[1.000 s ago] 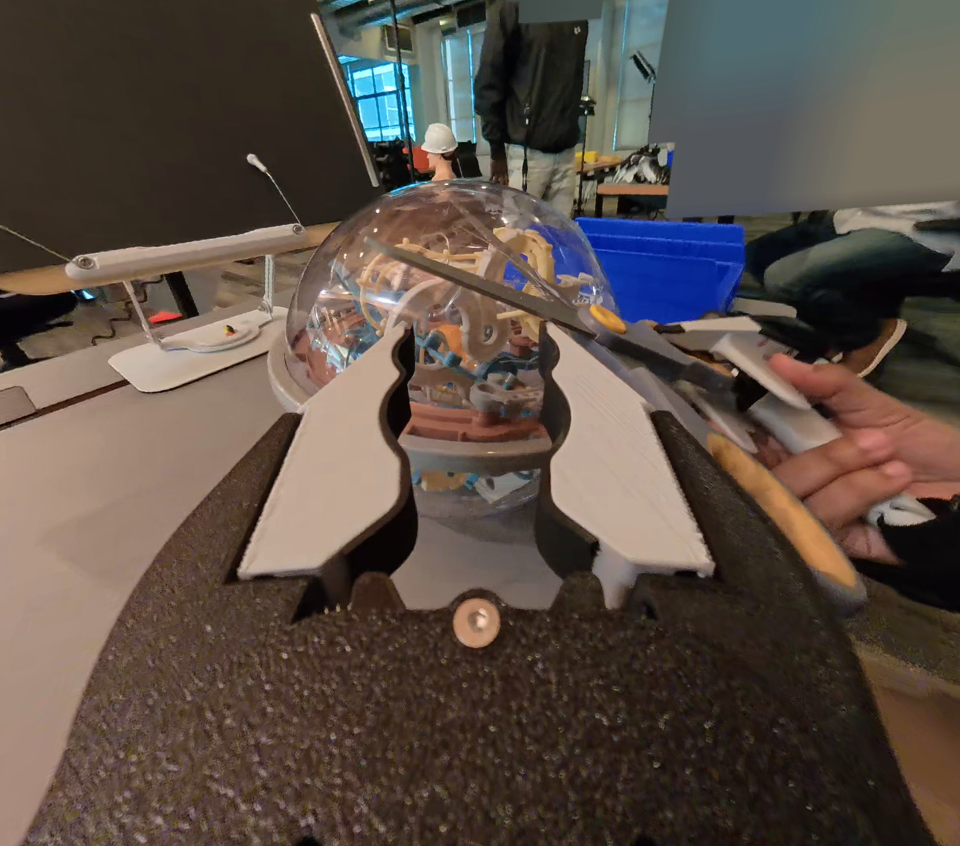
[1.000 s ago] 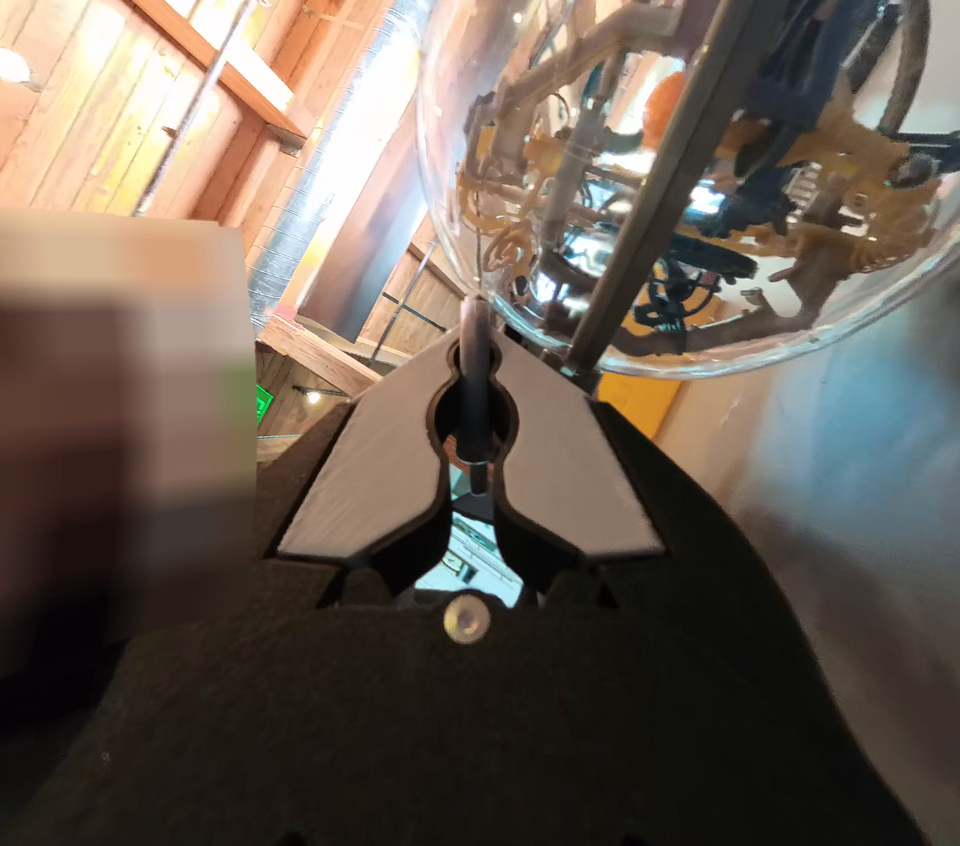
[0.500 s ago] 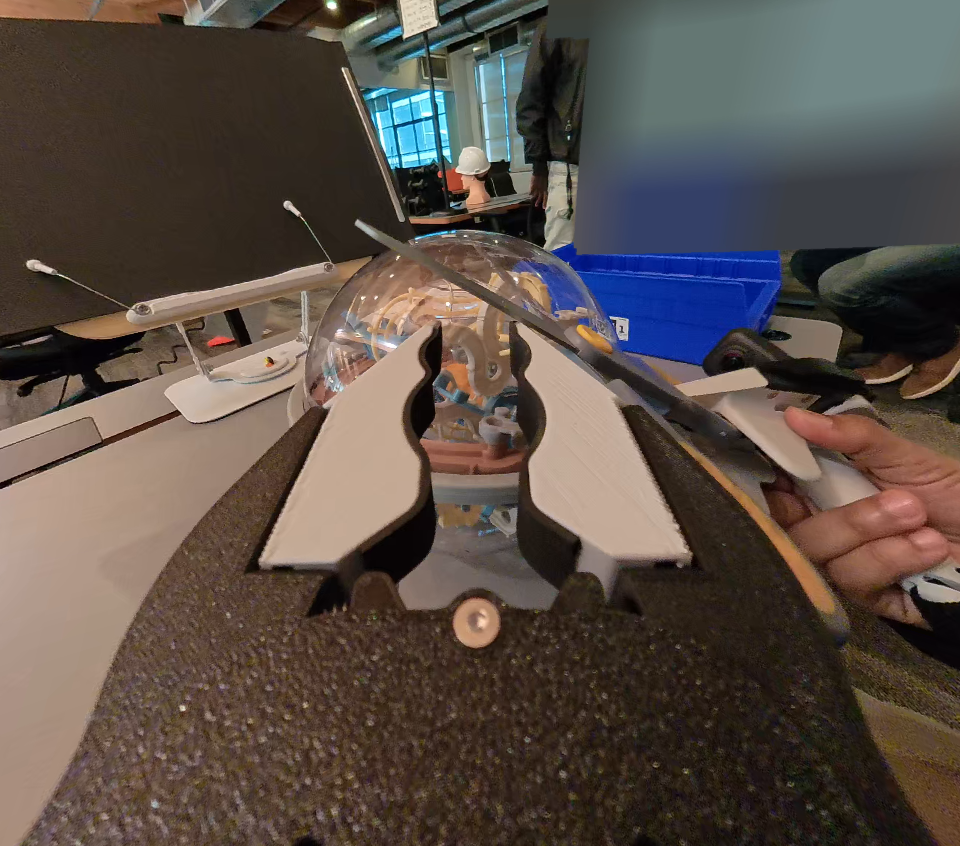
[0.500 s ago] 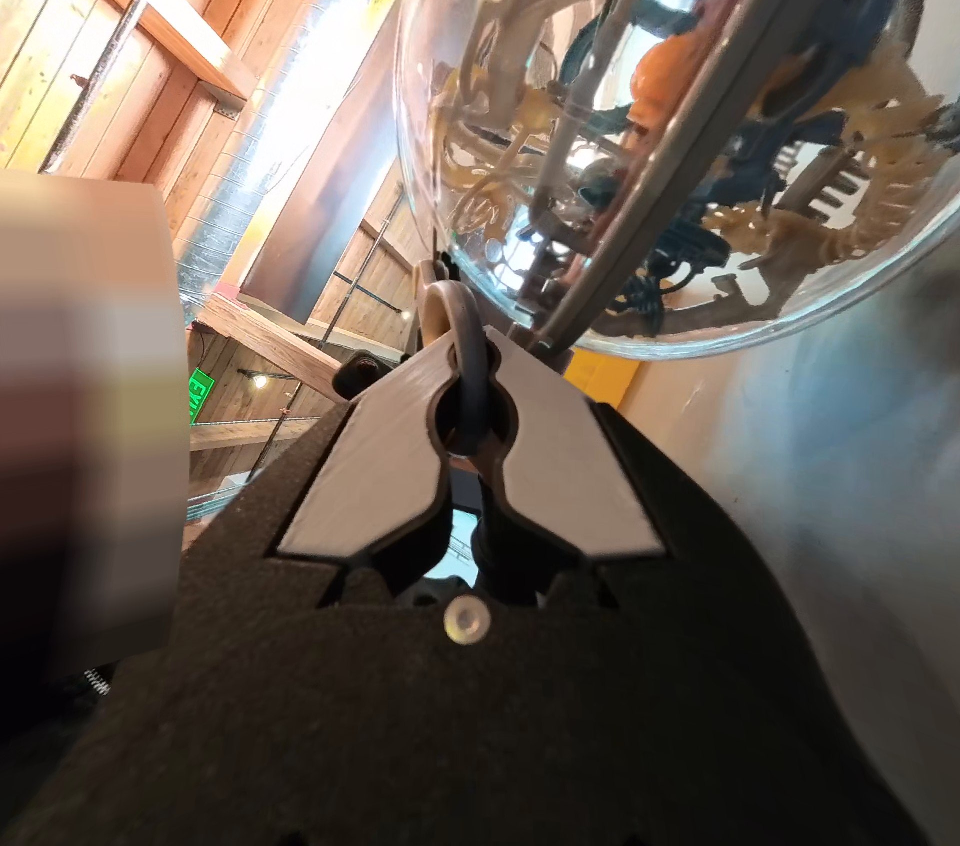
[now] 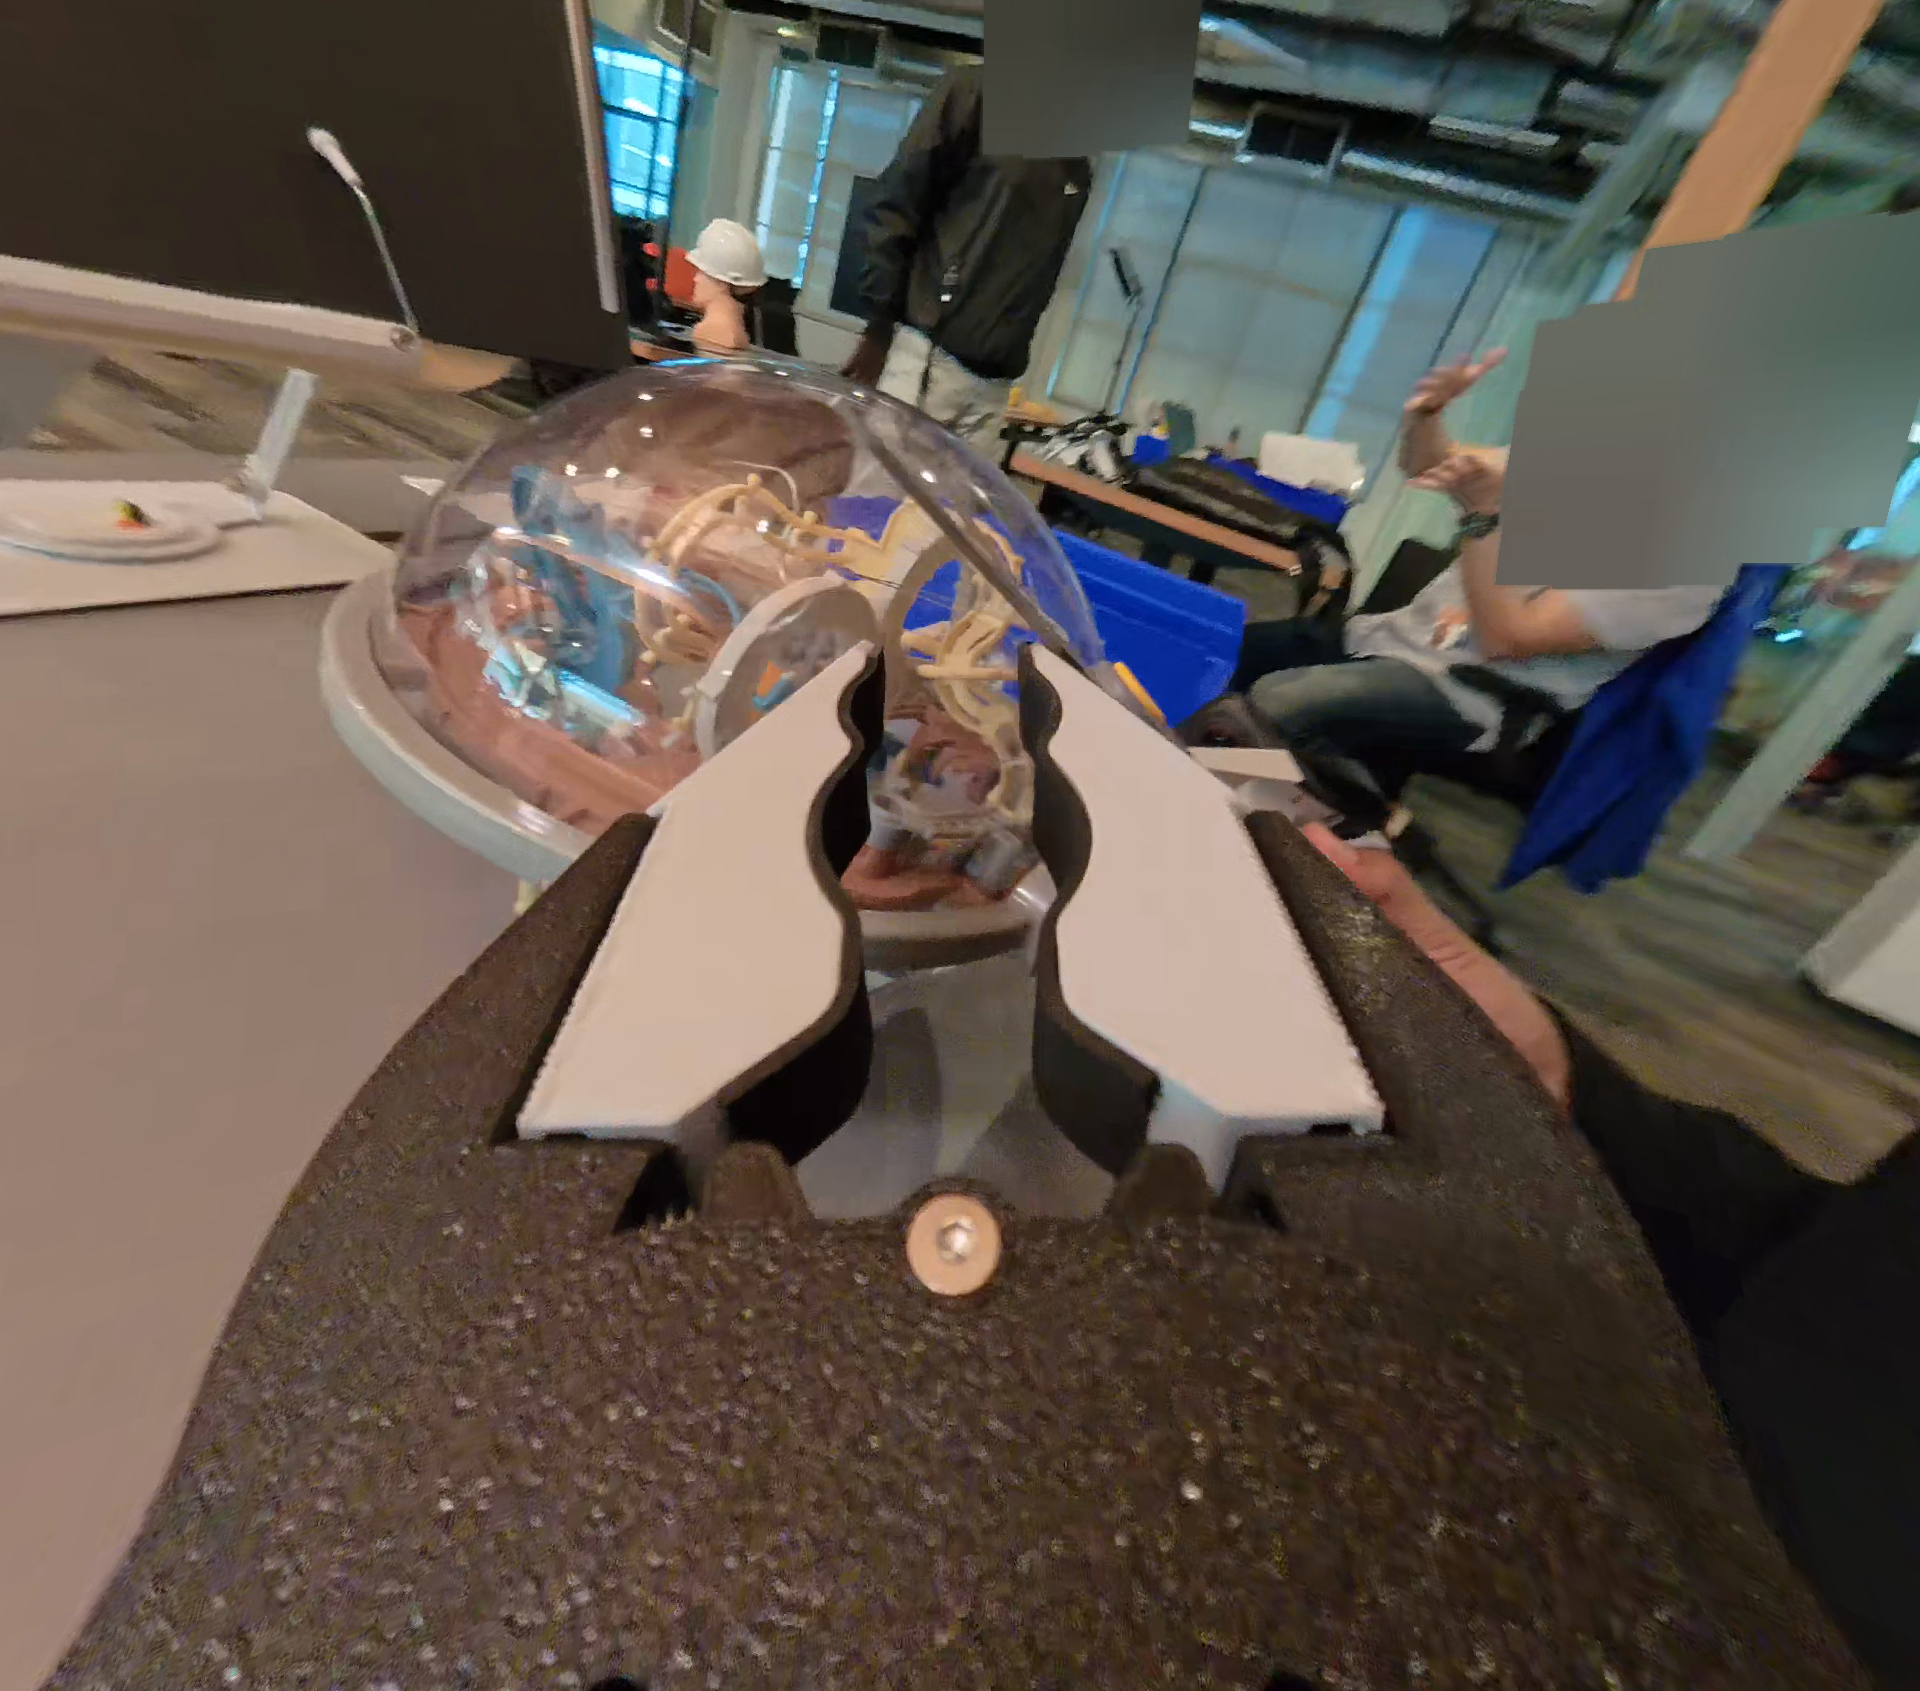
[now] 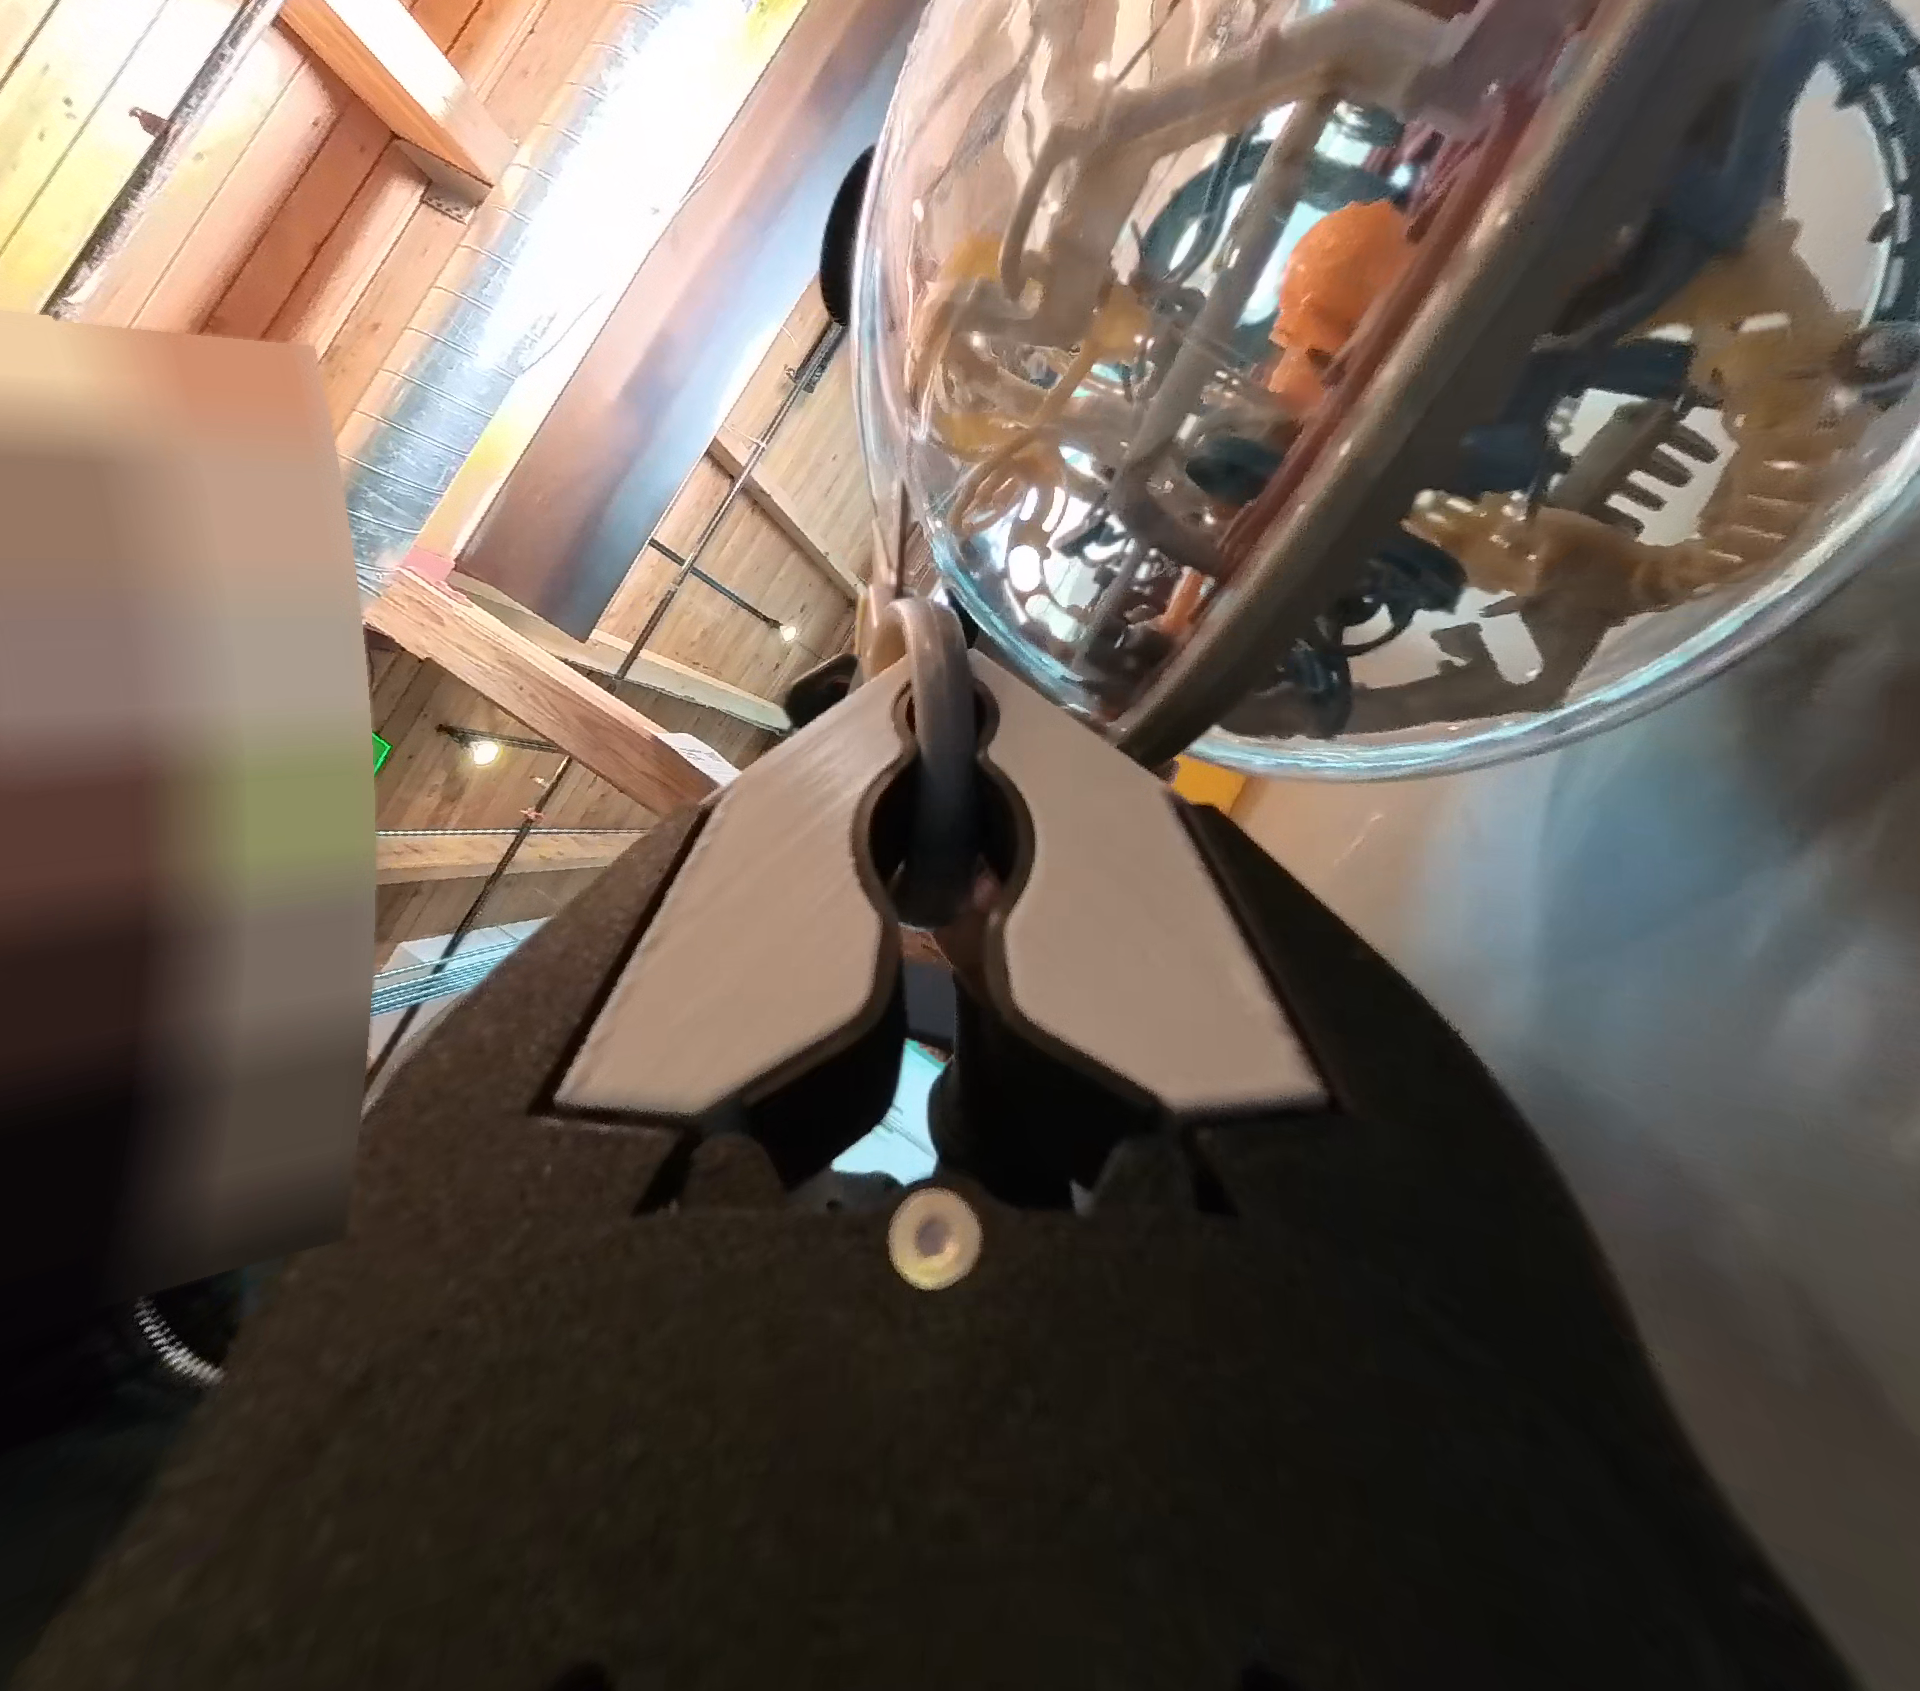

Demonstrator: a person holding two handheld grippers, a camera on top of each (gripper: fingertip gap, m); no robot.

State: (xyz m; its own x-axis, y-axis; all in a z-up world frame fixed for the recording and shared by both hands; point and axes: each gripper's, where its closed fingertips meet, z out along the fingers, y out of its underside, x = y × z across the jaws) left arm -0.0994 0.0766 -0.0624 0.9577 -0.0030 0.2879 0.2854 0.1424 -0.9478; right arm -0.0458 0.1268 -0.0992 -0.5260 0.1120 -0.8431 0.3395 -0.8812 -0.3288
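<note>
Each claw has a coarse, speckled black body, two pale grey fingers with wavy black-lined inner edges, and one round silver screw at the base: left claw (image 5: pixel 951 685), right claw (image 6: pixel 945 706).

Both pictures are bright. In the left wrist view, daylight comes through the big windows (image 5: pixel 1226 311) at the back, and small lamps shine up on the ceiling. The clear ball (image 5: pixel 727 592) has white shiny spots on it. Straight lines bend near the edges, and the far room looks soft and a bit smeared. In the right wrist view, the silver pipe (image 6: pixel 623 114) glares so white that part of it is washed out. The clear ball (image 6: pixel 1403 311) there is blurry, and the lower right side is a grey smear.
</note>
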